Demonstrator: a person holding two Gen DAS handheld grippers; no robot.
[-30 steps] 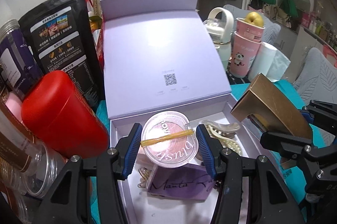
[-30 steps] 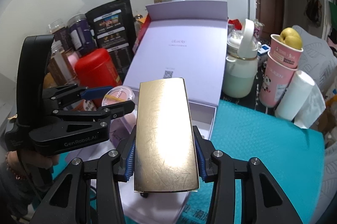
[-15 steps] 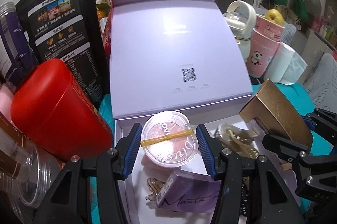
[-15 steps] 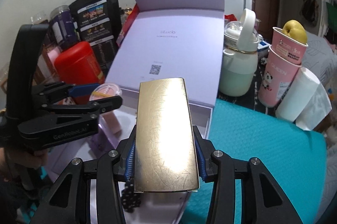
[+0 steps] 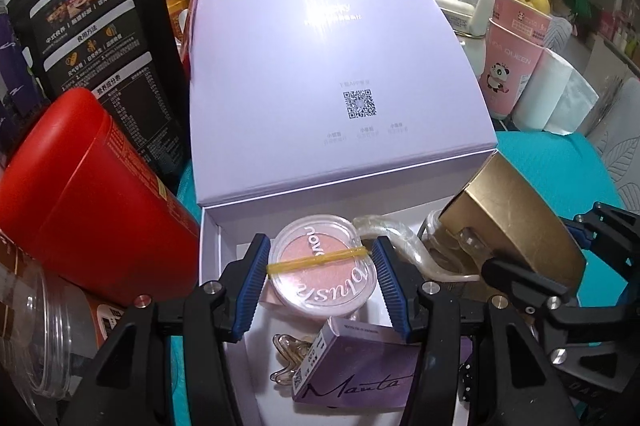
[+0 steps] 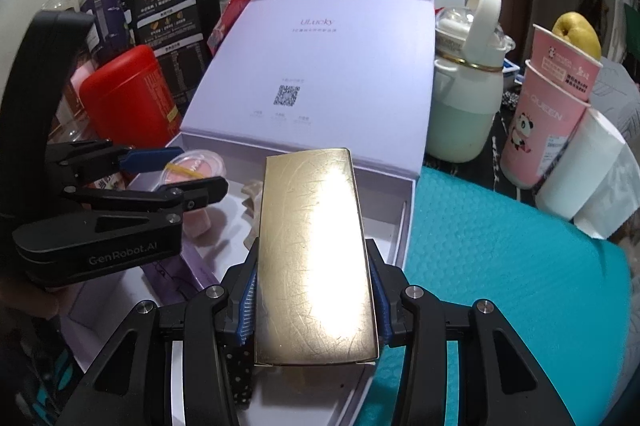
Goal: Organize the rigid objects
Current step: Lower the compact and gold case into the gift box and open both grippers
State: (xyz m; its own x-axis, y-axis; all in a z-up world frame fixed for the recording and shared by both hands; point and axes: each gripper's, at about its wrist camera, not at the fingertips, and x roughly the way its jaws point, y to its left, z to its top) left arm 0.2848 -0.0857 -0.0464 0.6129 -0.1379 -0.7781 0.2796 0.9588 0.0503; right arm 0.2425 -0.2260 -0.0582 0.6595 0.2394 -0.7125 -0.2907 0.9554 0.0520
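An open lilac gift box (image 5: 224,238) stands on the teal mat, lid leaning back (image 6: 344,65). My left gripper (image 5: 322,280) is shut on a round clear blush compact (image 5: 324,276) with a yellow rubber band, held low over the box's back left. My right gripper (image 6: 312,300) is shut on a gold box (image 6: 316,258), held over the box's right half; it also shows in the left wrist view (image 5: 516,218). In the box lie a purple carton (image 5: 360,366), a brown hair clip (image 5: 286,358) and clear hair claws (image 5: 404,238).
A red canister (image 5: 84,193), a black pouch (image 5: 100,37) and clear jars (image 5: 44,338) crowd the box's left side. A mint and white kettle (image 6: 468,93), pink panda cups with a pear (image 6: 548,105) and a paper roll (image 6: 588,173) stand at the right, beside the teal mat (image 6: 500,250).
Both grippers have moved forward and down toward the box with their loads. The compact now sits lower, near the box's back wall; the gold box is over the box interior.
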